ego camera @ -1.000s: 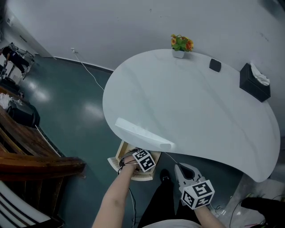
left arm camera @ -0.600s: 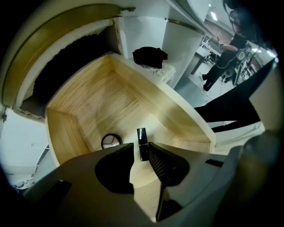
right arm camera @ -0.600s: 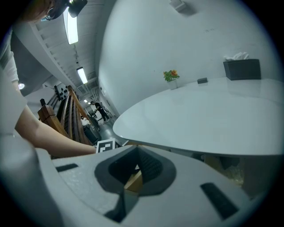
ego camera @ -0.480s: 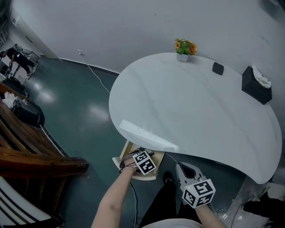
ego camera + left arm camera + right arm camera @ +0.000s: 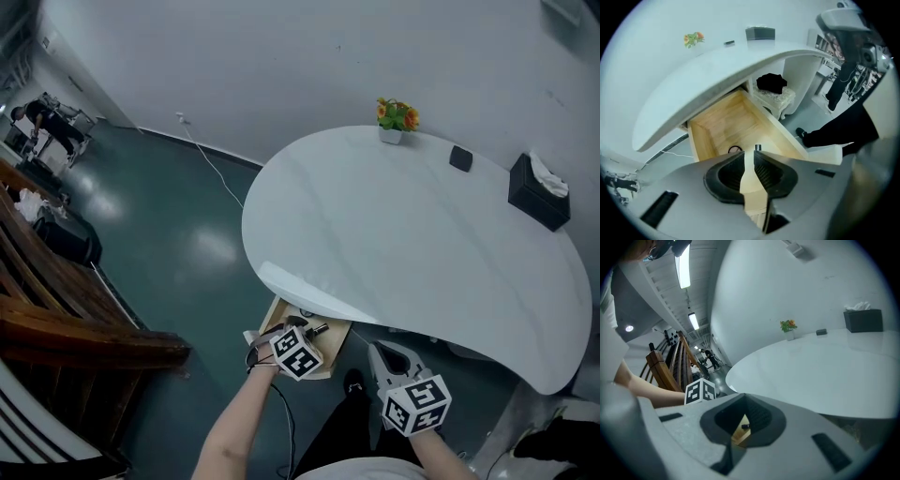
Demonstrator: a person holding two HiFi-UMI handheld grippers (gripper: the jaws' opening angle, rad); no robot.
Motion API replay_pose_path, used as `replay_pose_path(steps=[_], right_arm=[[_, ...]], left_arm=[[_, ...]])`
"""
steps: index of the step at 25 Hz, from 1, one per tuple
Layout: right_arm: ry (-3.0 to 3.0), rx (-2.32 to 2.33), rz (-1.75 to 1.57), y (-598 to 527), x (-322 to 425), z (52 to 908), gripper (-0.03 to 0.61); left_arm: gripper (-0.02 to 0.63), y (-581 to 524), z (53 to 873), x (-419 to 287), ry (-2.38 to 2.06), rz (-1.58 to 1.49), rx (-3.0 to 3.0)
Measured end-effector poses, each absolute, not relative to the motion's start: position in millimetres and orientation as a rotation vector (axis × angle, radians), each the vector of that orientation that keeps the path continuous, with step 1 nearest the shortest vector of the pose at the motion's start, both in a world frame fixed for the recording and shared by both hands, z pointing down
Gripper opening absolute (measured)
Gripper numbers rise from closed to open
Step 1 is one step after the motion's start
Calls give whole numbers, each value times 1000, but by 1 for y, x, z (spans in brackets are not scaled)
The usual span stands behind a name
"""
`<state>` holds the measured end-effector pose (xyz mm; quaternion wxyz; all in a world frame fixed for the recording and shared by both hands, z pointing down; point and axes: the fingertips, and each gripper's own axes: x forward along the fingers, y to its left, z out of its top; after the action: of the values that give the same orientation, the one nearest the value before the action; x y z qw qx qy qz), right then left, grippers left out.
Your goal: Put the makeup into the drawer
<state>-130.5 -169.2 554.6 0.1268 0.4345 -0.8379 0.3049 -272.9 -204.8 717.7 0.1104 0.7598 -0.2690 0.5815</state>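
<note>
The left tool [image 5: 753, 157], its empty jaws having just been closing to a narrow gap, hung above the makeup [image 5: 758, 148] in the drawer [image 5: 723, 123]; the right tool [image 5: 388, 357] had its jaws together.

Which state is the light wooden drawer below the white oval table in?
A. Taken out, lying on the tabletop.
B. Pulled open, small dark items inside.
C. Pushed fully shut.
B: the light wooden drawer sticks out from under the white oval table, and small dark items lie on its floor.
</note>
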Motion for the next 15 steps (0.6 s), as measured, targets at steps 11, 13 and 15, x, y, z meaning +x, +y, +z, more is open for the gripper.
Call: replay_pose_path(steps=[11,13,15], right_arm=[[-2527,1243,791,-185,-138,525,2],[-2544,1254,777,-191,-138,519,2],[-2560,1256,761,-196,-138,513,2]], left_arm=[[49,-208,649,-292,-1189,1443,2224],[44,-208,637,-297,-1243,1380,2215],[41,-208,625,-301,-1297,1331,2210]])
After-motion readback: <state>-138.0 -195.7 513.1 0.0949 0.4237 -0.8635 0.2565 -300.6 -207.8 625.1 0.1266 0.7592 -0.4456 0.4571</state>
